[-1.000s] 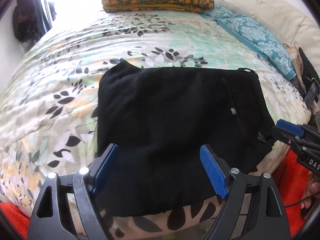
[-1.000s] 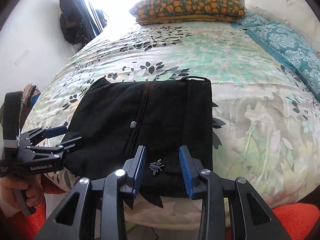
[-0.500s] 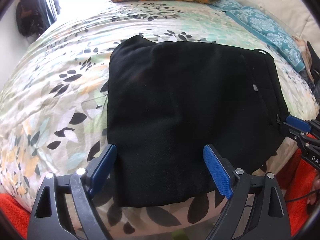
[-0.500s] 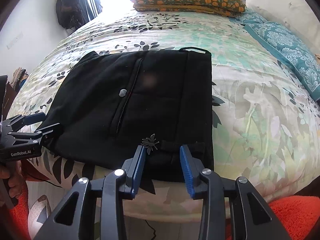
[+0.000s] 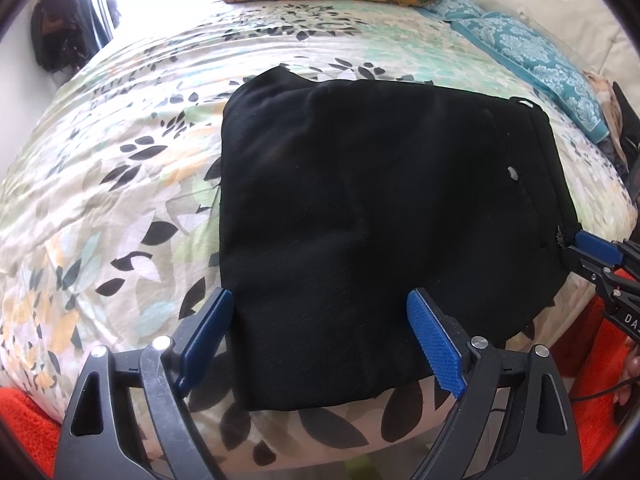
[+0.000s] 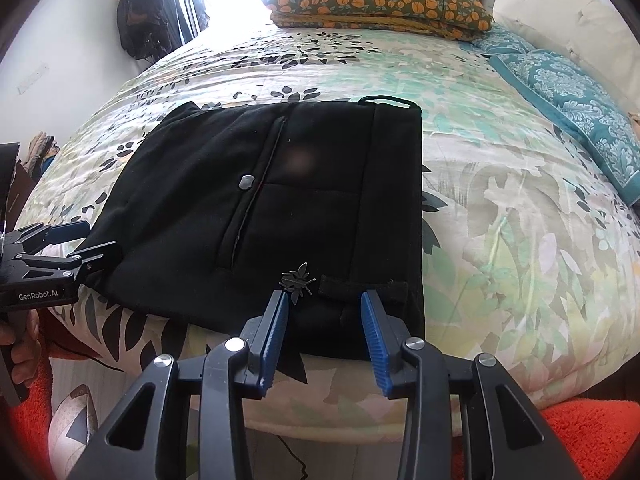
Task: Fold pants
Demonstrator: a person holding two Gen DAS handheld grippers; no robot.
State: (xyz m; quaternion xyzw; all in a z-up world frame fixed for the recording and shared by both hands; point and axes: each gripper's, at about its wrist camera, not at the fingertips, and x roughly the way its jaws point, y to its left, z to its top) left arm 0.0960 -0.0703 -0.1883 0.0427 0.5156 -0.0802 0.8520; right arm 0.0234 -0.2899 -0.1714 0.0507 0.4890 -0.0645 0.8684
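Folded pants [image 5: 360, 220] on bed [image 5: 120, 160]; left hand-held gripper [image 5: 320, 344], right hand-held gripper [image 6: 324, 332] both spread, empty.

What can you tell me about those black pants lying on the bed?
The black pants lie folded into a flat, roughly square bundle near the front edge of the bed, on its leaf-print cover. The cloth looks soft and matte. A long pocket seam, a small grey button, an insect-shaped metal ornament and a belt loop at the far corner show. Both grippers are open: the left gripper straddles the near edge, and the right gripper sits at the waistband end by the ornament.
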